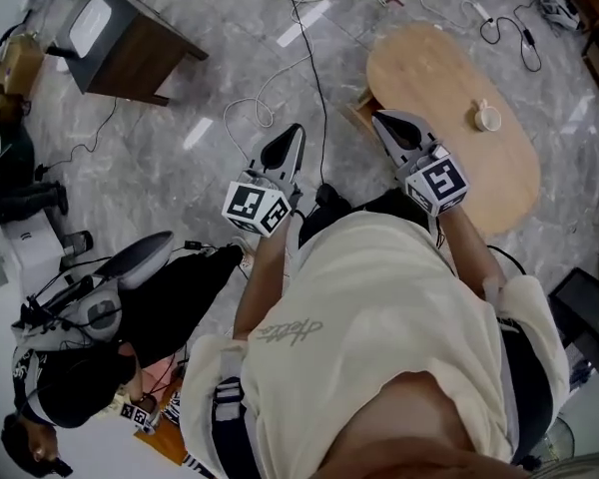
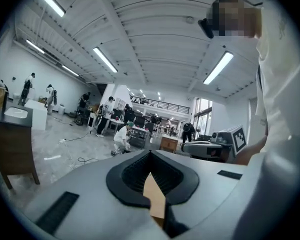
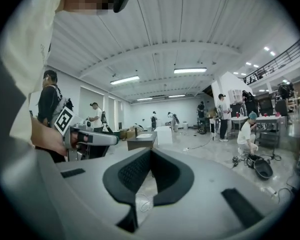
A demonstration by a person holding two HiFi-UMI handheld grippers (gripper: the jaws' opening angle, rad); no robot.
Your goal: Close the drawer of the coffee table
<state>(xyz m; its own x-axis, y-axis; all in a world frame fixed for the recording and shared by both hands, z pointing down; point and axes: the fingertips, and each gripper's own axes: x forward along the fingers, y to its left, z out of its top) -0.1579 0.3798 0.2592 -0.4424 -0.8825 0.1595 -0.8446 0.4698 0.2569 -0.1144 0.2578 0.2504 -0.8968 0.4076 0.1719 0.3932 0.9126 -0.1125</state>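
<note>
The oval light-wood coffee table (image 1: 499,183) stands on the grey floor at the upper right of the head view. Its drawer (image 1: 360,109) sticks out a little from the table's left side. My right gripper (image 1: 381,118) hovers over that left end, beside the drawer, jaws shut and empty. My left gripper (image 1: 293,131) is held over bare floor left of the table, also shut on nothing. In the left gripper view the left gripper (image 2: 150,152) has its tips together; in the right gripper view the right gripper (image 3: 151,151) does too, and both look out across the room.
A white cup (image 1: 488,118) sits on the tabletop. Black and white cables (image 1: 314,63) run over the floor between the grippers. A dark side table (image 1: 125,40) stands at the upper left. A person with dark gear (image 1: 90,357) crouches at the lower left.
</note>
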